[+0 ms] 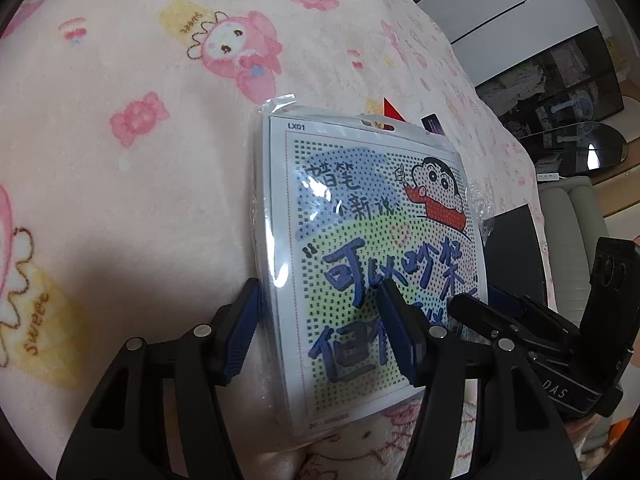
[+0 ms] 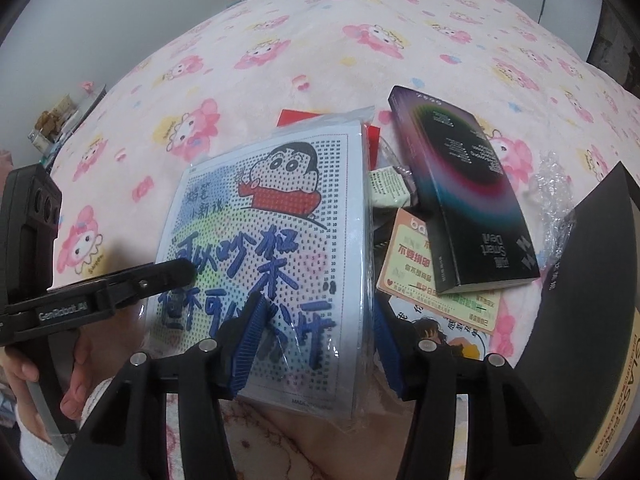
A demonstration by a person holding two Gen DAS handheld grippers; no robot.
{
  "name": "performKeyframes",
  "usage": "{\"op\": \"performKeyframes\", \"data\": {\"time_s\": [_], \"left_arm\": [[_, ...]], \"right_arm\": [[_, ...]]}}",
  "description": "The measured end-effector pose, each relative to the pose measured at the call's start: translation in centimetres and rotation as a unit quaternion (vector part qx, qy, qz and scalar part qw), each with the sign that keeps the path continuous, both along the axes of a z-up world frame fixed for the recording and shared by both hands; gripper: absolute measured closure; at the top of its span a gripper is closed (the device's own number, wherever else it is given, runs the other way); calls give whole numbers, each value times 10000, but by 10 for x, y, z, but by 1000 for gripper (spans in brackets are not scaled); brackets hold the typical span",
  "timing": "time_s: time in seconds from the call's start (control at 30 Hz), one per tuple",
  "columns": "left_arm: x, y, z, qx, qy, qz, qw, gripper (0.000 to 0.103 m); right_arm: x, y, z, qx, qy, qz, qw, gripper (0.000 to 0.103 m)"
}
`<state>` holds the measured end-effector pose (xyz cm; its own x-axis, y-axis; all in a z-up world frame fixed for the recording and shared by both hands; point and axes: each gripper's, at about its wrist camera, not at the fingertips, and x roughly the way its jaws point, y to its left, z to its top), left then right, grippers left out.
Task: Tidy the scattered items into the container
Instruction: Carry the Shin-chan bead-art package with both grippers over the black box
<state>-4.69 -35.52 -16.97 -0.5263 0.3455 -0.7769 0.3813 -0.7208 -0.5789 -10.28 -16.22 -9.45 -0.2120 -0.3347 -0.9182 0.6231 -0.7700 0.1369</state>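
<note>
Btwn both grippers' half-open fingers (image 1: 244, 336) (touching? can't tell): cartoon packet (image 1: 372, 248).

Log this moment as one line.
left claw: open, astride cartoon pack edge | right claw: open, astride opposite edge | cartoon pack: on blanket

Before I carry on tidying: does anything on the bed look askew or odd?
The black book lies crooked, overlapping the orange card. Crumpled bubble wrap sits loose on the blanket beside them. Nothing looks damaged.

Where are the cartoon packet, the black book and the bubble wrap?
cartoon packet (image 2: 260, 248): right wrist view, middle of its printed front.
black book (image 2: 464, 184): right wrist view, centre of its cover.
bubble wrap (image 2: 554, 184): right wrist view, its crinkled middle.
</note>
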Motion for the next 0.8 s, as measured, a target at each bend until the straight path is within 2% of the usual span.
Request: {"op": "performKeyframes", "data": {"time_s": [0.23,0.37,0.5,0.6,0.8], "left_arm": [[0,-1,1,-147,-35,-128,9998,39],[10,-4,9,-236,-16,-114,9997,44],[20,3,44,-565,330,-187,9977,47],[24,19,81,-943,608,-340,9931,46],[32,51,129,-1046,1005,-545,9879,46]], "right_arm": [[2,-1,-6,50,60,48,10000,52],[4,-2,-4,62,91,27,9999,51],[11,6,13,-100,139,18,9999,52],[22,13,40,-206,497,-12,9986,52],[36,53,93,-636,887,-241,9937,52]]}}
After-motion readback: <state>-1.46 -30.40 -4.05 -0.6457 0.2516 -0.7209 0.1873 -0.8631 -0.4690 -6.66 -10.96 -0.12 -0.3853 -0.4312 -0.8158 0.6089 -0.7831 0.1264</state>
